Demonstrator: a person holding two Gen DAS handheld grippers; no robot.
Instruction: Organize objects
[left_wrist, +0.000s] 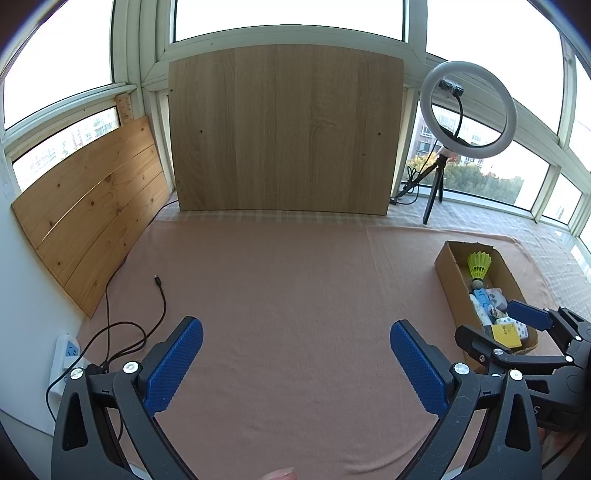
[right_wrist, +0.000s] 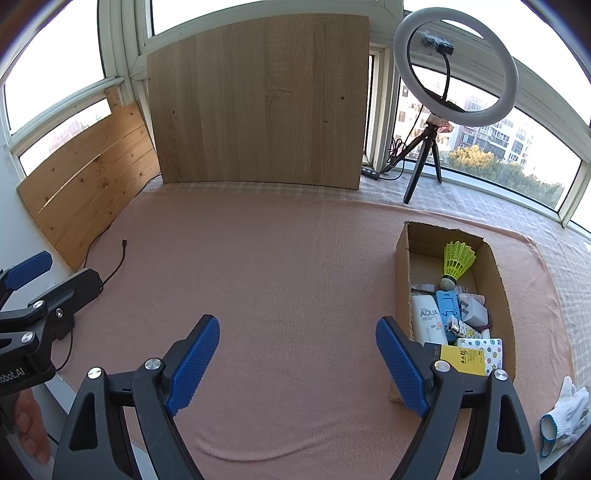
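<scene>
A long cardboard box (right_wrist: 402, 258) lies on the pink cloth (right_wrist: 280, 266) at the right. Inside it are a yellow-green shuttlecock (right_wrist: 457, 260), a white AQUA tube (right_wrist: 428, 325), a blue holder (right_wrist: 448, 308), a white charger (right_wrist: 474, 312), a yellow card (right_wrist: 463, 360) and a patterned packet (right_wrist: 480, 349). My right gripper (right_wrist: 297, 365) is open over bare cloth just left of the box, with nothing between its blue pads. My left gripper (left_wrist: 295, 363) is open too, empty, further left. The box (left_wrist: 452, 275) and the right gripper's finger (left_wrist: 528, 314) show at the left wrist view's right edge.
A wood-grain board (left_wrist: 284, 129) leans against the window at the back, pine planks (left_wrist: 92, 214) at the left. A ring light on a tripod (right_wrist: 454, 66) stands at the back right. A black cable (left_wrist: 160, 295) and a power strip (left_wrist: 64, 354) lie at the left. A white glove (right_wrist: 565, 410) lies at the front right.
</scene>
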